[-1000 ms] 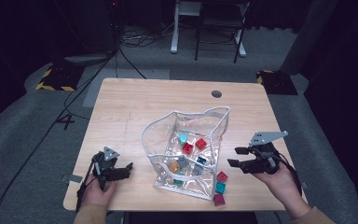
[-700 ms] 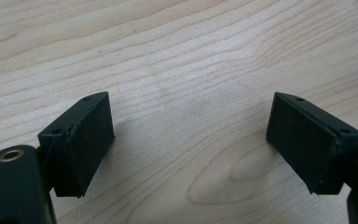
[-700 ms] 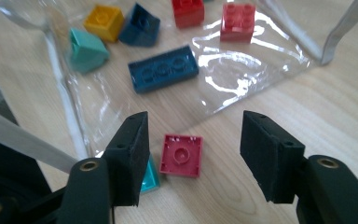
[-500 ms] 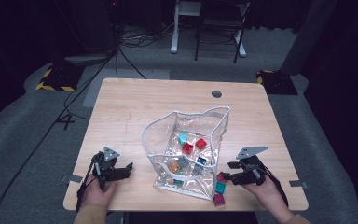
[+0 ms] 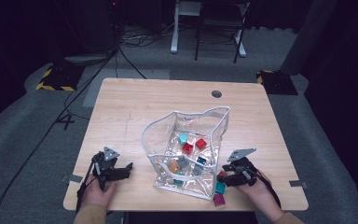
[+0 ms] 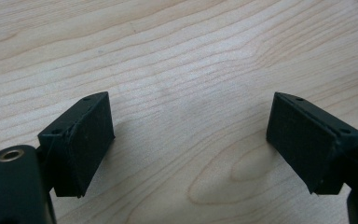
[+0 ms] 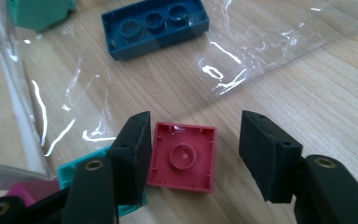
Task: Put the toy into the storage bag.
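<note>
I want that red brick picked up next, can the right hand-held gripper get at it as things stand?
Probably yes. The red brick lies bare on the table outside the clear bag, between the open jaws of the right hand-held gripper, which have just been closing.

- right gripper [image 5: 229, 178] low on the table [image 5: 135, 107], near its front edge, jaws pointing toward the clear bag [image 5: 186, 126]; they've just been closing, gap between them too small to read from here
- red brick [image 5: 222, 175] right at the jaw tips
- teal brick [image 5: 220, 187] and magenta brick [image 5: 219, 200] just below the jaws, beside the bag's corner
- bag ahead of the jaws, mouth open, bricks inside: red, teal, orange, dark blue
- left gripper [image 5: 127, 168] resting on the table, jaws aimed at the bag but well apart from it, bare wood ahead of them
- cable hole [image 5: 216, 94] far beyond both sets of jaws
</note>
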`<control>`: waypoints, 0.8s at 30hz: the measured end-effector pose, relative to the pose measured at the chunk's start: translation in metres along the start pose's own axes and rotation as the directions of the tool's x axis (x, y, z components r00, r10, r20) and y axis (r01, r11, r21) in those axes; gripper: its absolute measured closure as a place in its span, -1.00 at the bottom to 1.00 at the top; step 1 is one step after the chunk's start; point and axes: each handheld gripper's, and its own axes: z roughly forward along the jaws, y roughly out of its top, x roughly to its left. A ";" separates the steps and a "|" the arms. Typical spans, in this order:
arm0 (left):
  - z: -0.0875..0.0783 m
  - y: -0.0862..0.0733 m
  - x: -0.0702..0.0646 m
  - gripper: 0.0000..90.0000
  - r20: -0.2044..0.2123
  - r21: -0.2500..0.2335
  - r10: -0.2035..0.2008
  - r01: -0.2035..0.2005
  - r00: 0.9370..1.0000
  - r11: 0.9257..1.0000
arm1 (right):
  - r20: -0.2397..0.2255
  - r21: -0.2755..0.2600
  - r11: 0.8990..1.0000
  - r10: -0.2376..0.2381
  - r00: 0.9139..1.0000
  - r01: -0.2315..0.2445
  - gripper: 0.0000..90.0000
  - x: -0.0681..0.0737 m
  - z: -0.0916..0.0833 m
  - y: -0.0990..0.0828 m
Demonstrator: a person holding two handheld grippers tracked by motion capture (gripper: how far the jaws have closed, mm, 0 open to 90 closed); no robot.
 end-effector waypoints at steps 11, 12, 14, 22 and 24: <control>0.000 0.000 0.000 -0.66 0.000 0.000 0.000 0.000 1.000 1.000 | 0.020 -0.013 1.000 0.022 1.000 -0.022 0.30 -0.005 -0.011 0.001; 0.000 0.000 0.000 -0.66 0.000 0.000 0.000 0.000 1.000 1.000 | 0.017 -0.019 1.000 0.022 1.000 -0.022 0.30 -0.005 -0.014 0.002; 0.000 0.000 0.000 -0.66 0.000 0.000 0.000 0.000 1.000 1.000 | 0.009 -0.035 0.999 0.022 1.000 -0.022 0.30 -0.006 -0.022 0.005; 0.000 0.000 0.000 -0.66 -0.001 0.000 0.000 0.000 1.000 1.000 | -0.022 -0.090 0.996 0.015 1.000 -0.017 0.30 -0.006 -0.054 0.022; 0.000 0.000 0.000 -0.66 0.000 0.000 0.000 0.000 1.000 1.000 | -0.030 -0.105 0.994 0.004 1.000 -0.007 0.30 -0.005 -0.062 0.027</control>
